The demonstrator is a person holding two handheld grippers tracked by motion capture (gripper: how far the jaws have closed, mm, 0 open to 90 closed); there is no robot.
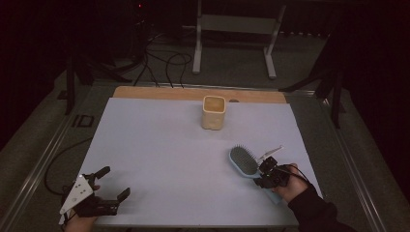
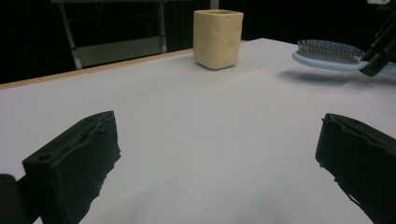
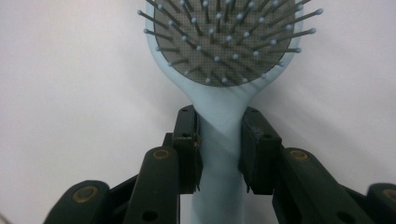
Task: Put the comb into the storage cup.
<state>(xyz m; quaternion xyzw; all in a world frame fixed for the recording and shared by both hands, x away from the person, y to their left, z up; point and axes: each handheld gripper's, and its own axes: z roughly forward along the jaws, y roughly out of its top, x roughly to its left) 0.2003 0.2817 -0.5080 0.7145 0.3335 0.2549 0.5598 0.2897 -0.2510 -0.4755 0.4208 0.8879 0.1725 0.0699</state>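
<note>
Right claw is clamped on the light blue hairbrush at the neck, just where the handle widens into the head; both pads press the handle's sides. Its bristles face up, and the head reaches out ahead of the claw while the handle runs back between the jaws. In the high view the right claw sits near the surface's right edge, toward the near right corner, with the hairbrush pointing toward the far left; judging by the shadow under the head in the left claw's view, it seems lifted off the surface, though that is hard to confirm. Left claw rests at the near left corner, jaws spread wide with nothing between them. A cream cup stands upright near the middle of the far edge, well apart from both claws. White sheeting covers the surface, leaving a wooden strip bare along the far edge. Beyond it the room is dark, with cables on the floor and a white metal frame.
</note>
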